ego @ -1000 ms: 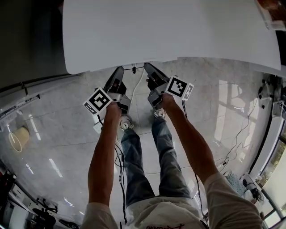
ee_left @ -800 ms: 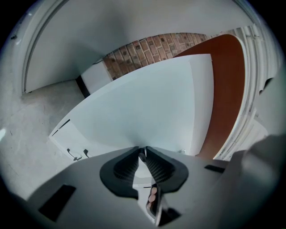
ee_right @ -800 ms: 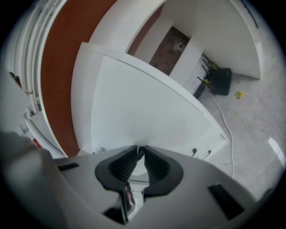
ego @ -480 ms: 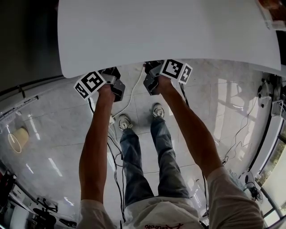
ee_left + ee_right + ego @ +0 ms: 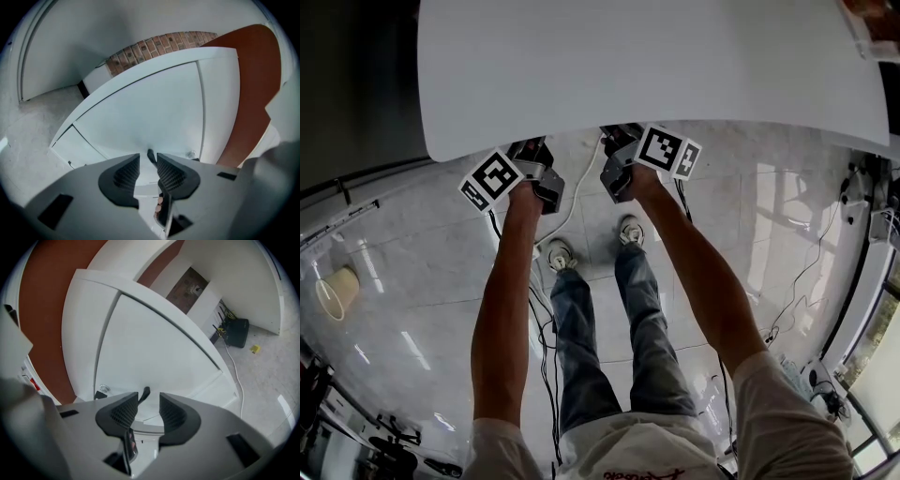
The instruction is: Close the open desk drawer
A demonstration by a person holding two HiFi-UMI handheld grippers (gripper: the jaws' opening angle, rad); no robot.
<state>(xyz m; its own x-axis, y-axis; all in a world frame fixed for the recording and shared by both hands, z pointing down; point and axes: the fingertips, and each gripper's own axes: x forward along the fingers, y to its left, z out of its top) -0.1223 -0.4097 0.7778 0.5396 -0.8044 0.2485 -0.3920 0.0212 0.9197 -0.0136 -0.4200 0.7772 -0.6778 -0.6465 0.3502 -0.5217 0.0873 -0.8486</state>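
Two ribbed pads [image 5: 123, 174] on the left gripper [image 5: 147, 163] stand parted, having just been opening, and they pinch nothing. One small dark tab [image 5: 151, 156] pokes up in line with the gap, just past the tips. It's the same on the right gripper [image 5: 149, 401]: its two pads have just spread as well and hold nothing, with a dark tab showing beyond the gap there too. The two marker cubes, left [image 5: 494, 178] and right [image 5: 666, 150], sit side by side at the near edge of the white desk top [image 5: 656, 66], with the jaws tucked under it. Right ahead, the white drawer front [image 5: 150, 112] fills both gripper views, with one small round lock [image 5: 191, 153] near the tab. I can't tell whether the drawer is fully home. Farthest off is one brick wall [image 5: 154, 44].
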